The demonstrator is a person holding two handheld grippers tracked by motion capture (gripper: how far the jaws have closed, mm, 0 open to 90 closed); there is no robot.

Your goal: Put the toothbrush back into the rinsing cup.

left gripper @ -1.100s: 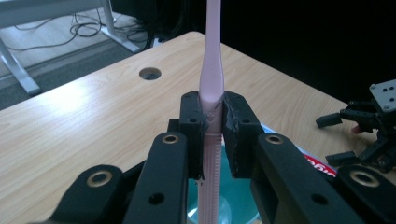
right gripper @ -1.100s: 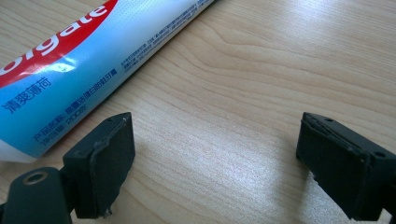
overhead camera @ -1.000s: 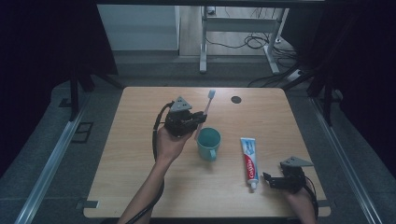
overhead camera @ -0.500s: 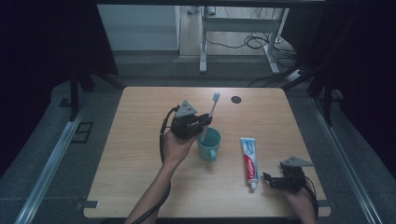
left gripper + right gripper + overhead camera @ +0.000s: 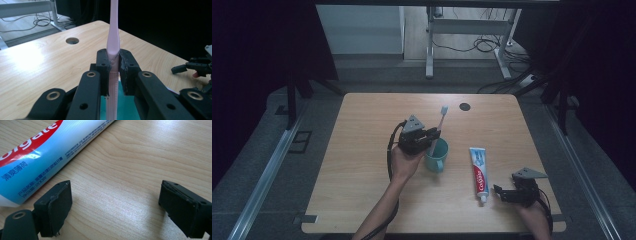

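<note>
Setting: lab or recording studio. Evidence: bare wooden surface (image 5: 362,150) with cable grommet hole (image 5: 465,106); dark curtains (image 5: 257,45) around; floor cables (image 5: 477,45); metal desk frame (image 5: 447,15) behind.

In the left gripper view the toothbrush (image 5: 113,45) runs off the top edge, so its head is cut away, and its lower handle drops below the bottom edge between the pads; the teal cup (image 5: 125,105) shows merely as a sliver behind the jaws, its rim and handle hidden. In the right gripper view the toothpaste tube (image 5: 42,152) is cropped by the left and top edges; in the high view the tube's small print (image 5: 481,176) is too small to read, and the right hand (image 5: 534,216) is cut by the bottom edge.
</note>
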